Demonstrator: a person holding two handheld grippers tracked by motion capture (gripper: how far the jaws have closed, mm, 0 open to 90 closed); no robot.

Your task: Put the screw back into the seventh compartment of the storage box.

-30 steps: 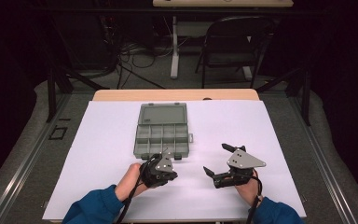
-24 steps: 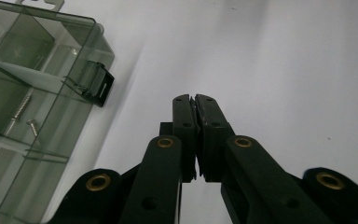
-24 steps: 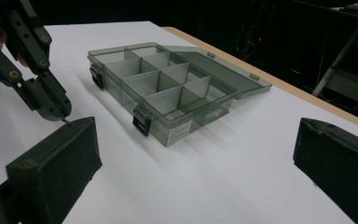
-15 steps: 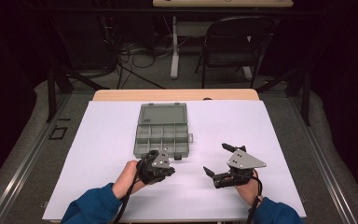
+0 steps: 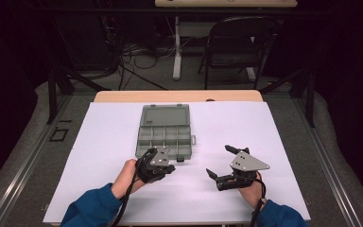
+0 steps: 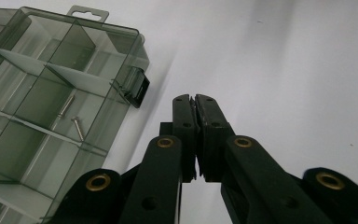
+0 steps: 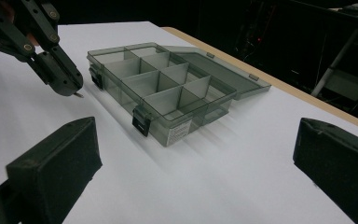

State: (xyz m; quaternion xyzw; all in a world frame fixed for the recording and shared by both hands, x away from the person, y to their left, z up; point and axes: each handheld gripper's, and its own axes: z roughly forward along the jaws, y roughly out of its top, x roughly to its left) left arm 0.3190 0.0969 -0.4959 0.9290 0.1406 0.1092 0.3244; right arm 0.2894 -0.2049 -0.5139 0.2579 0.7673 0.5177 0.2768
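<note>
White-covered bench (image 5: 99,156), dark room behind: the open box (image 5: 165,137) lies mid-bench. Left gripper (image 6: 195,100) has shifted slightly left along its front, jaws pinching what looks like a screw (image 7: 78,94), probably bound for a compartment; right gripper (image 5: 218,160) unmoved, jaws spread

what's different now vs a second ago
The left gripper has shifted slightly left and toward the table's near edge, away from the organizer box, jaws shut throughout, apparently pinching a small screw. The right gripper, open, and the box have not moved.
</note>
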